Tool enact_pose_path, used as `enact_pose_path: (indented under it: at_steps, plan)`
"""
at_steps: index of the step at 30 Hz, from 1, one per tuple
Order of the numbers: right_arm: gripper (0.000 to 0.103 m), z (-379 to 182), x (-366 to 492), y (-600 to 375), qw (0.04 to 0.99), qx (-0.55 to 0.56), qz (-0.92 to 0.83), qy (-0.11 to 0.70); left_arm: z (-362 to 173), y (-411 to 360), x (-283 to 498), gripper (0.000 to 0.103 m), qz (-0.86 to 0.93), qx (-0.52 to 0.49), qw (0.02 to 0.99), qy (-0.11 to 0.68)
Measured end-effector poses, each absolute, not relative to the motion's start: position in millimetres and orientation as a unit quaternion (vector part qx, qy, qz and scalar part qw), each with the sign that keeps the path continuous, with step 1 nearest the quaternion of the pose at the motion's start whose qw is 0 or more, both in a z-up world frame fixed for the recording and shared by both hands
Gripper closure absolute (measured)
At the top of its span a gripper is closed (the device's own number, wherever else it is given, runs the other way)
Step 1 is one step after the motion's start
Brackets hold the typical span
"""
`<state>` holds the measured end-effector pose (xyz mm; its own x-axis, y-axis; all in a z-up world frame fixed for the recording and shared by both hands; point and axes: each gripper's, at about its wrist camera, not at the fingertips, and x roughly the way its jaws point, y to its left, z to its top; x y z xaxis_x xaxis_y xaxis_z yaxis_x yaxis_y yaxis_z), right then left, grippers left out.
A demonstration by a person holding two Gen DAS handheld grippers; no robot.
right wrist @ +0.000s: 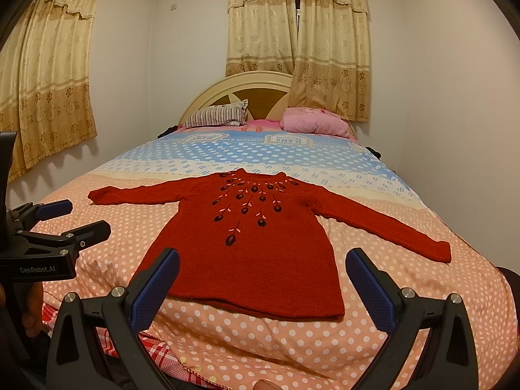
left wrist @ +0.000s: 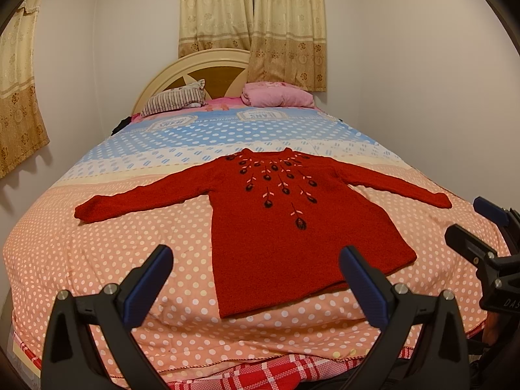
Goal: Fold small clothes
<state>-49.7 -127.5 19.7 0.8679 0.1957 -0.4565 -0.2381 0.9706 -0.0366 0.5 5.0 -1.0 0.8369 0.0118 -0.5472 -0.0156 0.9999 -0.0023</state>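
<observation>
A small red knitted sweater (left wrist: 279, 227) with dark embroidered flowers lies flat, front up, on the bed, both sleeves spread out and its hem toward me; it also shows in the right wrist view (right wrist: 260, 253). My left gripper (left wrist: 256, 260) is open and empty, hovering just short of the hem. My right gripper (right wrist: 263, 266) is open and empty, also just before the hem. The right gripper shows at the right edge of the left wrist view (left wrist: 481, 221), and the left gripper at the left edge of the right wrist view (right wrist: 65, 221).
The bed (left wrist: 97, 253) has a pink polka-dot cover, blue further back. A striped pillow (left wrist: 175, 99) and a pink pillow (left wrist: 276, 96) lie by the headboard. Walls stand close on both sides. A red plaid sheet (left wrist: 260, 373) shows at the near edge.
</observation>
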Motion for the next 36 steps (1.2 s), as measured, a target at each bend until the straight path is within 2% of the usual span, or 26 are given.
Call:
enact_pose_path:
  at_steps: [36]
  plan:
    - [0.001, 18.9, -54.2, -128.1, 0.964, -0.046, 0.113, 0.234, -3.7, 7.1, 1.3, 0.000, 0.008, -0.002, 0.958, 0.288]
